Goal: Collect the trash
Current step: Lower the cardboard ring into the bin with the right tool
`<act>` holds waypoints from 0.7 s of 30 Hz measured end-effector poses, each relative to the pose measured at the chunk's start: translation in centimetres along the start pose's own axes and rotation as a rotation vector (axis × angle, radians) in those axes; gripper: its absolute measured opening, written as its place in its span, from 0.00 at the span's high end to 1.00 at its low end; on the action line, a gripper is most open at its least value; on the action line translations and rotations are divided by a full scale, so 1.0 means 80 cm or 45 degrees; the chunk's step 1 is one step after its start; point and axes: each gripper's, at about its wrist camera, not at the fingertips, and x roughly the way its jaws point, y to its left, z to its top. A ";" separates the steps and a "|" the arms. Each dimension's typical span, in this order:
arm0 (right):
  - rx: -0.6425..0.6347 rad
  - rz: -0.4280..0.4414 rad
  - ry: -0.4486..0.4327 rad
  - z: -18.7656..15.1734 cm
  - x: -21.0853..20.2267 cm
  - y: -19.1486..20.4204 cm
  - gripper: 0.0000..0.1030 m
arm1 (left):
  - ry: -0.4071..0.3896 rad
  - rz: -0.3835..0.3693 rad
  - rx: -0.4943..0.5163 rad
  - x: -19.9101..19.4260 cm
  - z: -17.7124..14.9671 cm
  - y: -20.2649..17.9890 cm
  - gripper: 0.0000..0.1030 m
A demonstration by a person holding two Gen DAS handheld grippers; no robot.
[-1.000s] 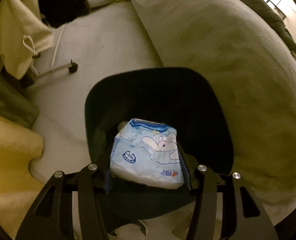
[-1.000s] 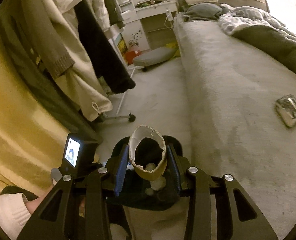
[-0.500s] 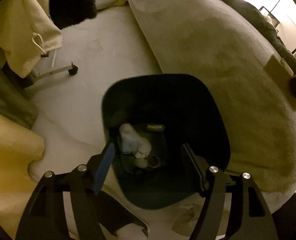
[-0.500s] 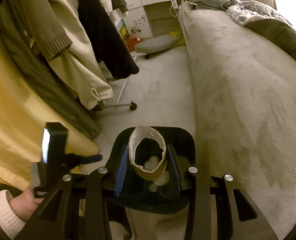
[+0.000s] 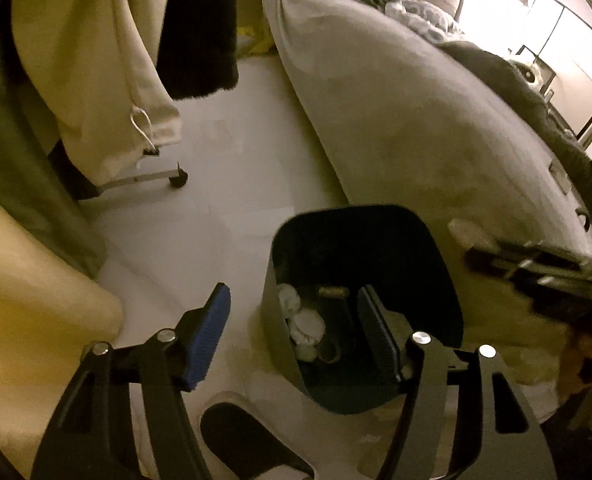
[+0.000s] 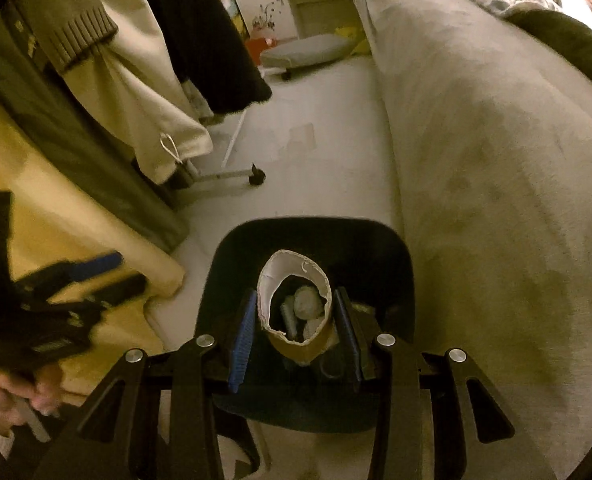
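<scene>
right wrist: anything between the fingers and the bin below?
Yes. In the right wrist view the right gripper is shut on a torn cardboard tube, held over the open black bin. Through the tube, only trash already in the bin shows.

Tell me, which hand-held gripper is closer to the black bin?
Right: it hangs over the bin, gripping a cardboard tube. The left, open, straddles its near wall.

Crumpled cardboard tube [image 6: 296, 314] above black bin [image 6: 392, 248]

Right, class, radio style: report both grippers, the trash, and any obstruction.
Left gripper open, empty. Right gripper shut on cardboard tube, above black bin. Nothing blocking the drop.
</scene>
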 end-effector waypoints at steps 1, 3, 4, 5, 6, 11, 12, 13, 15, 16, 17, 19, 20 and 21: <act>-0.001 -0.005 0.012 -0.001 0.005 0.000 0.62 | -0.012 0.000 0.002 -0.004 0.000 0.001 0.37; -0.003 -0.018 0.043 -0.003 0.017 0.001 0.62 | -0.035 -0.005 0.010 -0.011 0.003 0.003 0.40; -0.003 -0.025 0.058 -0.004 0.023 0.001 0.62 | -0.048 -0.010 0.016 -0.016 0.005 0.003 0.41; -0.003 -0.032 0.072 -0.005 0.029 0.001 0.62 | -0.063 -0.010 0.024 -0.020 0.007 0.001 0.42; -0.002 -0.038 0.083 -0.006 0.032 0.000 0.62 | -0.078 -0.008 0.033 -0.024 0.010 0.001 0.42; -0.004 -0.067 0.150 -0.013 0.056 0.001 0.62 | -0.139 -0.014 0.076 -0.043 0.018 -0.007 0.49; -0.007 -0.075 0.168 -0.015 0.061 0.001 0.62 | -0.148 -0.016 0.085 -0.047 0.019 -0.008 0.51; -0.009 -0.082 0.183 -0.017 0.065 0.001 0.62 | -0.155 -0.020 0.089 -0.050 0.020 -0.008 0.52; -0.006 -0.096 0.220 -0.022 0.076 -0.001 0.61 | -0.174 -0.031 0.089 -0.057 0.024 -0.009 0.53; -0.009 -0.102 0.242 -0.025 0.082 -0.001 0.61 | -0.179 -0.035 0.087 -0.059 0.025 -0.009 0.53; -0.017 -0.112 0.259 -0.028 0.087 0.000 0.61 | -0.184 -0.043 0.085 -0.061 0.026 -0.009 0.54; -0.032 -0.130 0.290 -0.035 0.096 0.000 0.61 | -0.191 -0.054 0.090 -0.065 0.028 -0.012 0.55; -0.037 -0.134 0.303 -0.037 0.100 0.000 0.60 | -0.195 -0.056 0.094 -0.066 0.029 -0.012 0.55; -0.042 -0.142 0.311 -0.038 0.104 0.001 0.58 | -0.201 -0.062 0.097 -0.069 0.030 -0.014 0.55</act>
